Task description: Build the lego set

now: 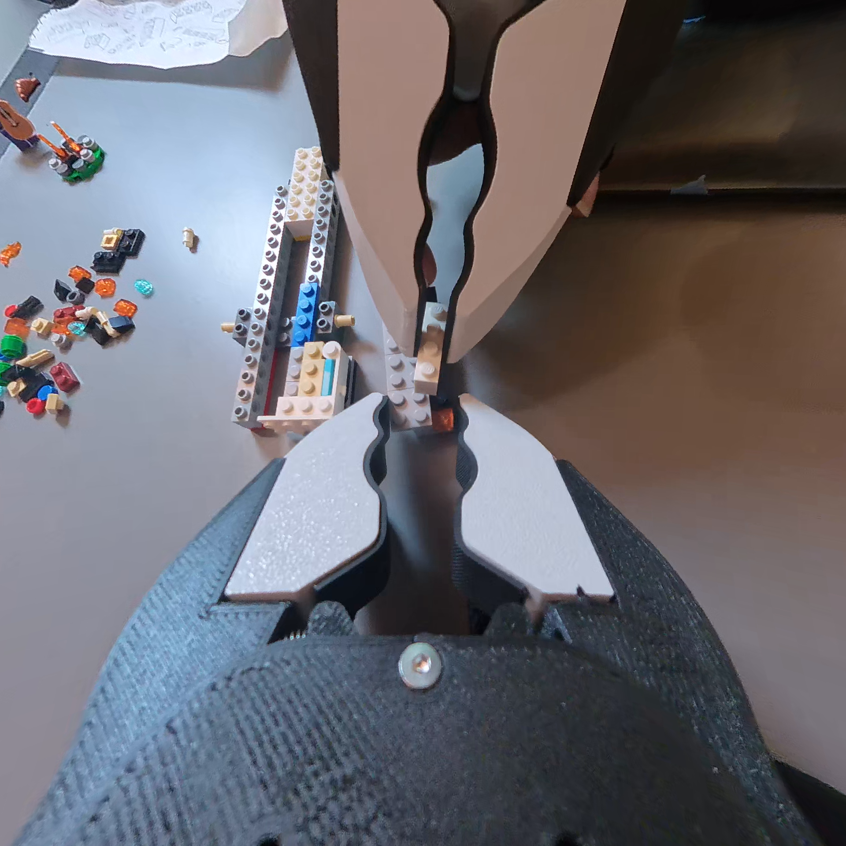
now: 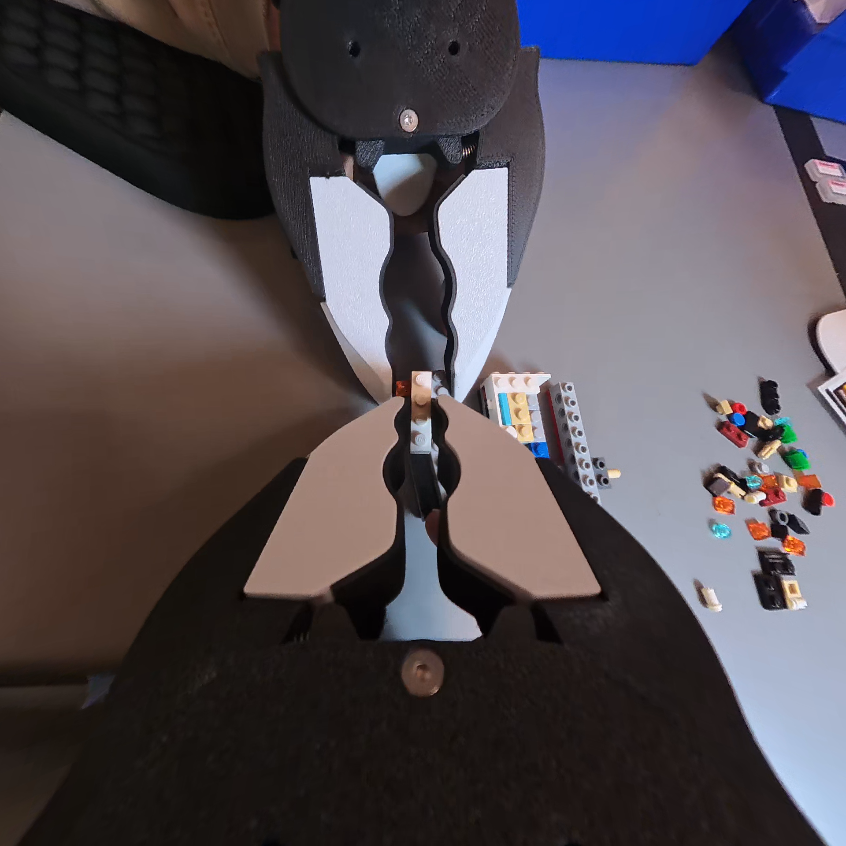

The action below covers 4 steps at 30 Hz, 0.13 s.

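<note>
A small lego sub-assembly is held between both grippers above the grey table. It has light grey plates (image 1: 405, 398), a strip of white and tan plates (image 1: 428, 361) along the top, and a clear orange piece (image 1: 442, 420) at one end. My left gripper (image 1: 422, 405) is shut on the end with the grey plates and orange piece. My right gripper (image 2: 422, 405) faces it and is shut on the plate strip (image 2: 420, 439), which has a black part behind. Each gripper also shows in the other's view: the right (image 1: 432, 338) and the left (image 2: 421, 387).
The long grey main build (image 1: 293, 297) with tan, blue and white bricks lies just beside the grippers; it also shows in the right wrist view (image 2: 567, 425). Loose small pieces (image 1: 55, 329) are scattered farther out. A small green build (image 1: 78, 158), instruction paper (image 1: 137, 32) and blue boxes (image 2: 641, 27) stand around the edges.
</note>
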Motion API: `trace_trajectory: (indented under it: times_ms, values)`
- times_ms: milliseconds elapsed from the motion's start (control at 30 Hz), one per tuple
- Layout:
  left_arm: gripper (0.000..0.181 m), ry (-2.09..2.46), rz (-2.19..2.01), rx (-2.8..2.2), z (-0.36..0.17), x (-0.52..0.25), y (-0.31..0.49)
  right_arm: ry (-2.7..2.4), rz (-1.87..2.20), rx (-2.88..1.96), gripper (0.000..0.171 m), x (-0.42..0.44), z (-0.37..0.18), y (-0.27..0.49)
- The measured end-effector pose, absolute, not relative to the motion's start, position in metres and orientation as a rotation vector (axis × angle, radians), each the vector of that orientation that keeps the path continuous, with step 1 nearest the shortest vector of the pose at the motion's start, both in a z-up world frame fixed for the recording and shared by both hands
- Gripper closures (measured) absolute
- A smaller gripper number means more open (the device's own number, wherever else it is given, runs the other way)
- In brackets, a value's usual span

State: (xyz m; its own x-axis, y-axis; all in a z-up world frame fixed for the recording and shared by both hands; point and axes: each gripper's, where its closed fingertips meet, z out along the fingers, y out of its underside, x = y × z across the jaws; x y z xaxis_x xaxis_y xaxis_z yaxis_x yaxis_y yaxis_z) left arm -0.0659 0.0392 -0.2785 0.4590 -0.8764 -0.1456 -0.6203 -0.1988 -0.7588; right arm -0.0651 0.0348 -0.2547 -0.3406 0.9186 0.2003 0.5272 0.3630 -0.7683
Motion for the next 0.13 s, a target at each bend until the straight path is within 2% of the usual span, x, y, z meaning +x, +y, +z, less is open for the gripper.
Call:
trace_trajectory:
  times_ms: [33,133]
  values:
    - [0.155,1.258,-0.410,-1.918,-0.2786,-0.0662,0.0387,-1.993,0.810,-1.252,0.163,-0.0644,-0.2547,0.0342]
    - [0.155,1.270,-0.404,-1.909,-0.2784,-0.0661,0.0378,-2.006,0.809,-1.262,0.163,-0.0610,-0.2575,0.0327]
